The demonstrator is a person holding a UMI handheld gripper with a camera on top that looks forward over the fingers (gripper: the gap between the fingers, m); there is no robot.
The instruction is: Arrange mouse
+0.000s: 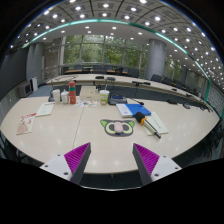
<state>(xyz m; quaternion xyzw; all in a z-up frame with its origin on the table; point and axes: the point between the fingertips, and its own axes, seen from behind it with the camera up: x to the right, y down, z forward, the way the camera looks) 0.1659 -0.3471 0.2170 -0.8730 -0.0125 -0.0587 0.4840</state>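
My gripper [112,160] is open and empty, its two fingers with purple pads [76,156] spread wide above the near edge of a pale table [70,135]. Well beyond the fingers, a small mouse [125,126] lies on a light green mouse mat [118,127] near the middle of the table. The mouse is far from the fingers and nothing stands between them.
Beyond the mat lie a blue book [137,110] and papers [152,122]. Bottles and cups [70,95] stand at the back left, with a leaflet [27,123] on the left. Chairs and another long table [150,84] sit behind, before tall windows.
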